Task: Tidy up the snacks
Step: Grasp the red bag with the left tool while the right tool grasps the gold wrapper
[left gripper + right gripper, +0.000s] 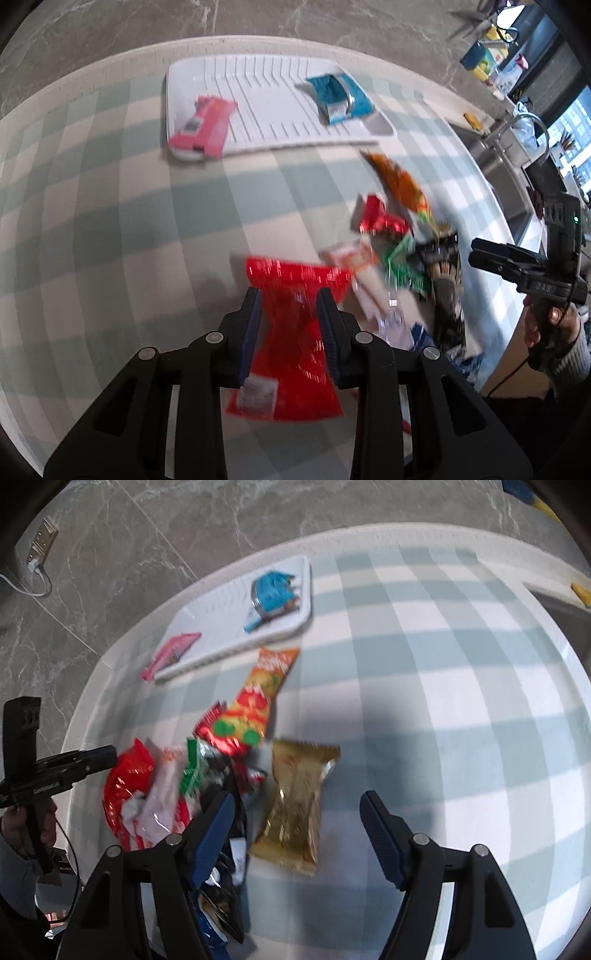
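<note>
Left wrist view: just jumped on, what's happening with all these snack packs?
The left gripper is shut on a red snack packet above the checked tablecloth. The white tray already holds a pink packet and a blue packet. The right gripper is open over a gold packet, beside the unsorted pile.

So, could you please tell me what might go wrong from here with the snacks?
The left tongs pinch the shiny red packet across a crumpled waist; the slick film might slip out on the way to the white tray. The pink bar already overhangs the tray's edge and could get knocked off. The open right tongs hang over the gold packet.
</note>
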A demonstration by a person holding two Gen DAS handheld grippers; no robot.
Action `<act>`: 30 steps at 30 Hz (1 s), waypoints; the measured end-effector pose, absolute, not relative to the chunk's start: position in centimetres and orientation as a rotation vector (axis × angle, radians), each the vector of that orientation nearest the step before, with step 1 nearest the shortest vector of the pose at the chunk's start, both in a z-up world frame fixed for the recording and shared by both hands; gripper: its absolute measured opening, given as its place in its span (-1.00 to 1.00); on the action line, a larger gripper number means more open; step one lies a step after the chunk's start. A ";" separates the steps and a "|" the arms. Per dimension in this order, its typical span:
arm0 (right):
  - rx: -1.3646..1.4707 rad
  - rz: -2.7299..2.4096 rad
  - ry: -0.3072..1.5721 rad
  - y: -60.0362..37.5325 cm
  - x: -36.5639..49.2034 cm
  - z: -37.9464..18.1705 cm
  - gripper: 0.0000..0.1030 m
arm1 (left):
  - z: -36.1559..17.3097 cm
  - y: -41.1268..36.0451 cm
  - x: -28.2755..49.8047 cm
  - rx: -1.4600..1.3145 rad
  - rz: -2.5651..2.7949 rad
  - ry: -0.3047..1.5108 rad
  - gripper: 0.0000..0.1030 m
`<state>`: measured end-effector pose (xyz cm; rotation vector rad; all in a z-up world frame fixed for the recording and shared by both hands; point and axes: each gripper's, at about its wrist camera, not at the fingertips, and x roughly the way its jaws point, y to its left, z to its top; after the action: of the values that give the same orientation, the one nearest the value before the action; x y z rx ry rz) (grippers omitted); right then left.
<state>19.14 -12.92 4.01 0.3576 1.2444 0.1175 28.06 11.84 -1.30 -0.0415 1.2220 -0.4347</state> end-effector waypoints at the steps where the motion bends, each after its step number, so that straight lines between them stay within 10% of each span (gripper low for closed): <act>1: 0.358 0.115 1.246 -12.9 18.9 3.8 0.42 | -1.4 11.8 27.6 -0.042 -0.434 1.224 -0.44; 16: 0.310 0.124 1.256 -11.6 18.6 2.9 0.42 | -2.5 11.0 26.5 0.044 -0.409 1.259 -0.43; 19: 0.301 0.123 1.260 -11.4 18.7 2.7 0.42 | -3.6 11.0 26.6 0.029 -0.416 1.292 -0.03; 30: 0.292 0.108 1.287 -11.1 19.3 1.7 0.39 | -5.7 11.4 27.3 0.008 -0.389 1.306 0.00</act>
<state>19.26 -11.12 1.73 0.2921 1.2867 0.1076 27.30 11.36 -5.66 0.0083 1.3056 -0.3887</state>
